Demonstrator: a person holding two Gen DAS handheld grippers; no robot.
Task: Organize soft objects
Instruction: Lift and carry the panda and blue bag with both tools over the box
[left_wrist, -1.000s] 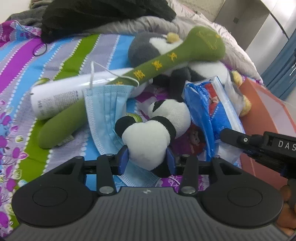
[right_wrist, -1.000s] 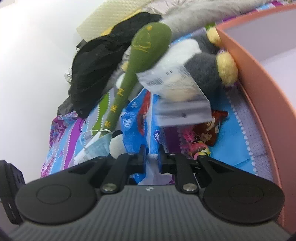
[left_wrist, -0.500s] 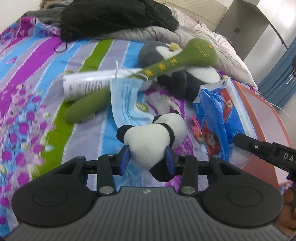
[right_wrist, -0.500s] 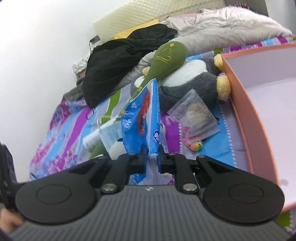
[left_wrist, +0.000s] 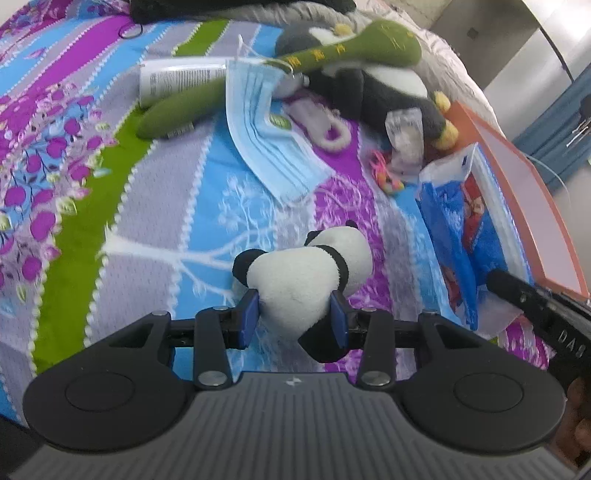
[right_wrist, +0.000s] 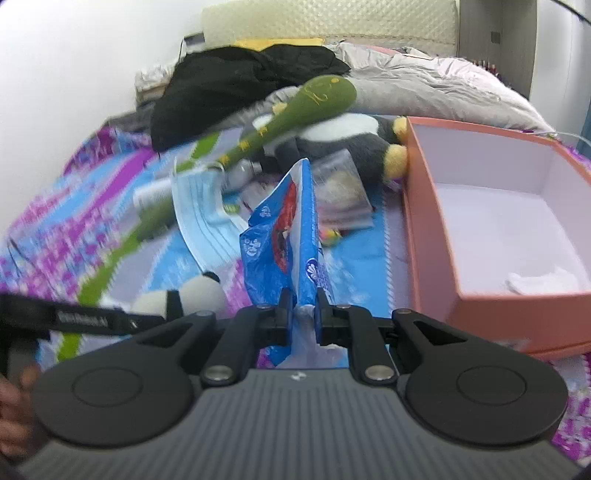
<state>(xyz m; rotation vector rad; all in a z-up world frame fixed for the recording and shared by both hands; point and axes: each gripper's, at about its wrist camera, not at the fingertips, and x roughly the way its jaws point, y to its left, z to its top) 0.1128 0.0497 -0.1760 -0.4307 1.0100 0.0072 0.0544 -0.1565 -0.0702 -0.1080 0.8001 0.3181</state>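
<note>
My left gripper (left_wrist: 294, 317) is shut on a small panda plush (left_wrist: 306, 273), held above the striped bedspread (left_wrist: 147, 229). My right gripper (right_wrist: 301, 314) is shut on a blue plastic packet (right_wrist: 291, 229) that stands up between its fingers; the same blue packet (left_wrist: 461, 229) shows at the right of the left wrist view. An open pink box (right_wrist: 424, 229) sits to the right of the packet, with a white cloth (right_wrist: 543, 280) inside. A long green plush (left_wrist: 295, 66), a grey penguin plush (left_wrist: 380, 88) and a blue face mask (left_wrist: 266, 133) lie farther back.
A white tube (left_wrist: 177, 79), a clear packet (left_wrist: 404, 140) and a small colourful trinket (left_wrist: 386, 177) lie on the bed. Black clothing (right_wrist: 236, 88) and a grey quilt (right_wrist: 436, 88) are piled at the headboard. A hand (right_wrist: 11, 398) shows at the lower left.
Both grippers pulled back from the pile with their loads: the panda lifted off the mask, the blue packet came away from the penguin. The right wrist rolled upright and the box interior came into view.
</note>
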